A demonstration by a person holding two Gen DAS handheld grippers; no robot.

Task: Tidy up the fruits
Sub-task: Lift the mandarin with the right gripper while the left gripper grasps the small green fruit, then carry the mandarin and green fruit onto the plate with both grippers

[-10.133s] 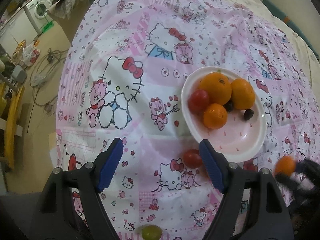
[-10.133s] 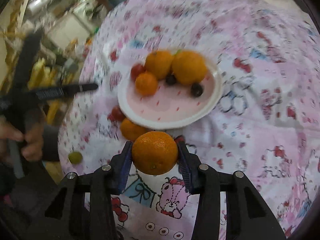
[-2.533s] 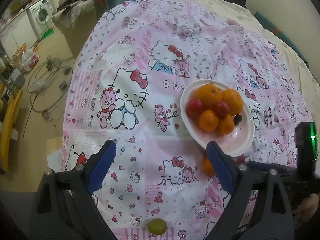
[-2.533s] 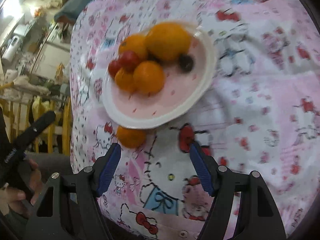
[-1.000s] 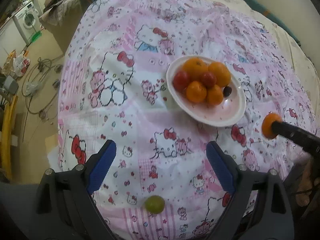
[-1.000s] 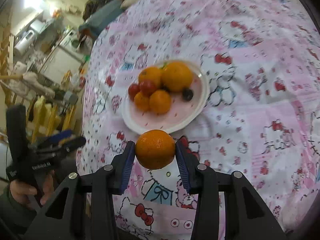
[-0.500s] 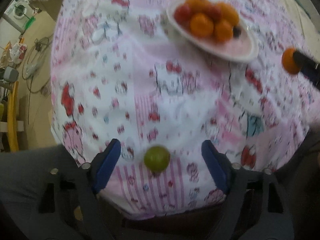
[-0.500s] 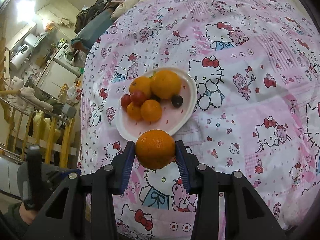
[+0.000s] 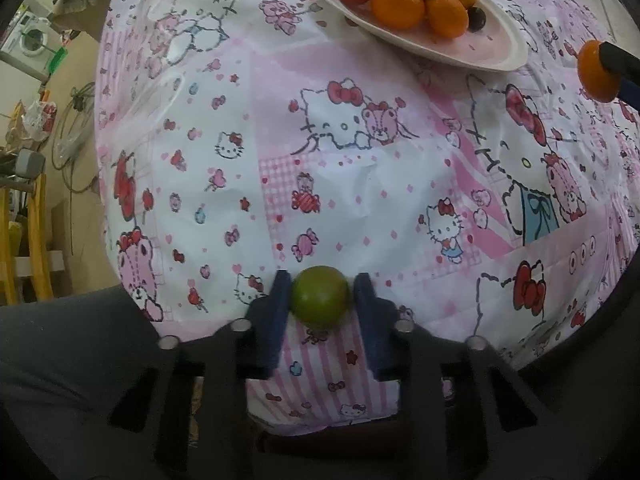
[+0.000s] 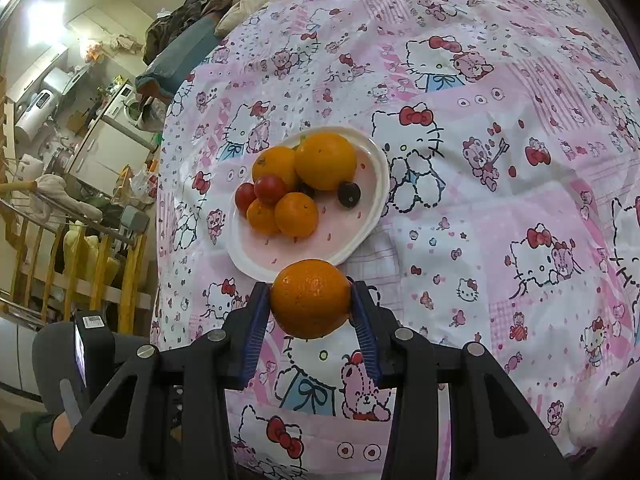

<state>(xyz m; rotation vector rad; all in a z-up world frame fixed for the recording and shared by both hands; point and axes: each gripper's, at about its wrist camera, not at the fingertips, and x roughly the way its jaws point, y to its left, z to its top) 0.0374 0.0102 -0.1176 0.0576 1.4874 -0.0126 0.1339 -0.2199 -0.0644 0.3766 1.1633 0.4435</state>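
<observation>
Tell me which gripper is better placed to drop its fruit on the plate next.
Right. The right gripper holds the round orange fruit beside the white plate's rim; the left gripper, gripping the small green fruit, sits at the cloth's near edge.

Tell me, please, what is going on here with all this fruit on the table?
A person is gathering fruit onto a white plate using two handheld grippers. The left gripper has just closed on a green fruit at the near edge of the pink cartoon tablecloth. The right gripper holds an orange just short of the plate, which already carries oranges, cherry tomatoes and dark grapes.
</observation>
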